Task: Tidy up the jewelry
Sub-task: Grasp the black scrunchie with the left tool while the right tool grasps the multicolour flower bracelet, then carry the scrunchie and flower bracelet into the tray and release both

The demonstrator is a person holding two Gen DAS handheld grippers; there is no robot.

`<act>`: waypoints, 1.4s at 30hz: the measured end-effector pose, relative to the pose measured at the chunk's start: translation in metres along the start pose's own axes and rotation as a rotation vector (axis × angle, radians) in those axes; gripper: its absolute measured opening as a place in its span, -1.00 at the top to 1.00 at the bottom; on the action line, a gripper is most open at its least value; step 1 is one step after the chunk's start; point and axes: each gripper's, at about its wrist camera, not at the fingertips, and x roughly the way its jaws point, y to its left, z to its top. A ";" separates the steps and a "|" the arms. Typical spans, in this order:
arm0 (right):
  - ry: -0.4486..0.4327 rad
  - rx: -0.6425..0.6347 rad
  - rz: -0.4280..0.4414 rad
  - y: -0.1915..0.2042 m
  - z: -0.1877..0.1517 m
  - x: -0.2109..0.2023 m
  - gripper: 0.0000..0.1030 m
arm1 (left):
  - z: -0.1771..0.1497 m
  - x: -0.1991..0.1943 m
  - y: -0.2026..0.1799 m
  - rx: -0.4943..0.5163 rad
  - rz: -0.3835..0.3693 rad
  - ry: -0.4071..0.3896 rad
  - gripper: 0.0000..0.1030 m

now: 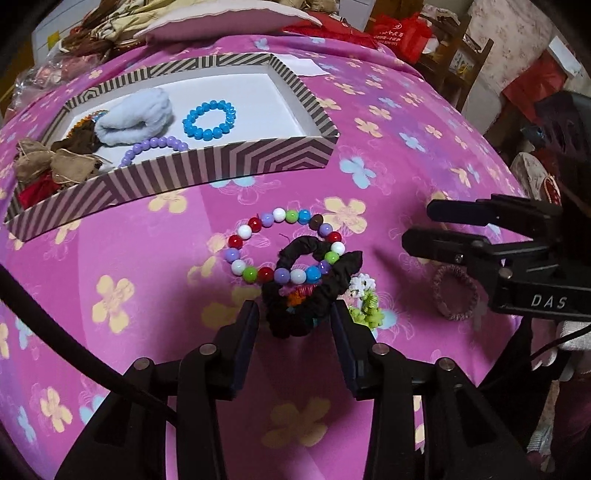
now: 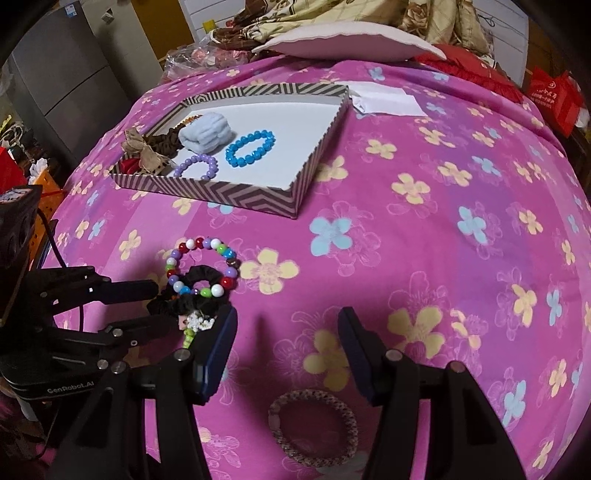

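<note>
Left wrist: black scrunchie (image 1: 314, 291) lies flat, long axis running toward striped box (image 1: 221, 162).

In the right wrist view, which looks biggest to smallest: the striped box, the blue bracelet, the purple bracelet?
1. Striped box, by far the largest.
2. Blue bracelet.
3. Purple bracelet, a little smaller, though it lies slightly nearer the camera.

We see box (image 1: 192, 173) upper left of left wrist frame, on bedspread (image 1: 388, 147); two bead bracelets (image 1: 208, 120) and rolled cloth (image 1: 136, 118) inside. Below box, at frame centre, beaded bracelet (image 1: 280, 243) overlaps scrunchie (image 1: 314, 291). Woven hair band (image 1: 456, 293) right of them. Pillow (image 1: 229, 18) behind box, top edge.
</note>
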 end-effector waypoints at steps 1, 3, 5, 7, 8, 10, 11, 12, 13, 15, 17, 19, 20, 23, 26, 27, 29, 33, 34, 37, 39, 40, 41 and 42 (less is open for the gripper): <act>0.002 0.003 -0.001 -0.001 0.000 0.001 -0.16 | 0.000 -0.001 0.001 -0.007 -0.006 -0.009 0.08; 0.004 0.006 -0.001 -0.001 -0.001 0.002 -0.16 | 0.002 -0.002 0.004 -0.022 -0.015 -0.014 0.30; 0.005 0.005 0.001 0.000 -0.001 0.002 -0.15 | 0.003 -0.006 0.010 -0.053 -0.017 -0.029 0.42; 0.004 -0.001 0.004 0.002 0.000 0.002 -0.16 | 0.004 -0.012 0.018 -0.090 -0.042 -0.042 0.44; 0.005 -0.003 0.007 0.003 0.000 0.002 -0.15 | 0.003 -0.017 0.023 -0.111 -0.057 -0.054 0.45; 0.008 -0.014 0.018 0.007 -0.001 0.003 -0.16 | 0.003 -0.027 0.030 -0.134 -0.058 -0.076 0.45; 0.010 -0.018 0.024 0.009 -0.001 0.003 -0.16 | 0.002 -0.032 0.032 -0.142 -0.055 -0.086 0.46; 0.012 -0.025 0.039 0.013 -0.002 0.003 -0.16 | 0.002 -0.037 0.035 -0.151 -0.058 -0.098 0.46; 0.014 -0.034 0.058 0.017 -0.002 0.004 -0.16 | 0.002 -0.042 0.038 -0.161 -0.062 -0.109 0.46; 0.021 -0.051 0.082 0.026 -0.004 0.007 -0.16 | 0.002 -0.052 0.044 -0.183 -0.063 -0.132 0.46; 0.028 -0.077 0.097 0.036 -0.005 0.011 -0.16 | 0.002 -0.060 0.050 -0.198 -0.051 -0.150 0.46; 0.041 -0.102 0.101 0.045 -0.005 0.018 -0.16 | 0.000 -0.065 0.055 -0.216 -0.049 -0.156 0.46; 0.049 -0.113 0.102 0.049 -0.006 0.022 -0.16 | -0.001 -0.067 0.059 -0.229 -0.054 -0.157 0.46; 0.059 -0.150 0.105 0.060 -0.009 0.030 -0.15 | -0.007 -0.073 0.068 -0.254 -0.046 -0.160 0.46; 0.048 -0.196 0.069 0.068 -0.011 0.032 0.25 | -0.013 -0.075 0.077 -0.281 -0.036 -0.152 0.46; 0.044 -0.200 0.062 0.068 -0.011 0.032 0.45 | -0.014 -0.076 0.079 -0.289 -0.035 -0.149 0.46; 0.042 -0.192 0.068 0.066 -0.012 0.029 0.60 | -0.016 -0.076 0.083 -0.306 -0.026 -0.144 0.46; 0.009 -0.182 0.079 0.062 -0.009 0.015 0.62 | -0.017 -0.080 0.086 -0.321 -0.013 -0.150 0.46; -0.005 -0.179 0.083 0.060 -0.006 0.010 0.62 | -0.016 -0.082 0.086 -0.320 -0.008 -0.154 0.46; -0.037 -0.175 0.094 0.057 0.003 -0.003 0.65 | -0.012 -0.087 0.084 -0.313 -0.004 -0.167 0.45; -0.052 -0.177 0.092 0.057 0.008 -0.010 0.65 | -0.009 -0.089 0.083 -0.313 0.000 -0.172 0.45; -0.060 -0.175 0.093 0.057 0.011 -0.012 0.65 | -0.007 -0.091 0.083 -0.314 0.002 -0.175 0.45; -0.066 -0.174 0.093 0.056 0.014 -0.015 0.65 | -0.005 -0.092 0.083 -0.315 0.003 -0.176 0.45; -0.073 -0.174 0.091 0.056 0.017 -0.017 0.65 | -0.002 -0.093 0.083 -0.317 0.004 -0.180 0.45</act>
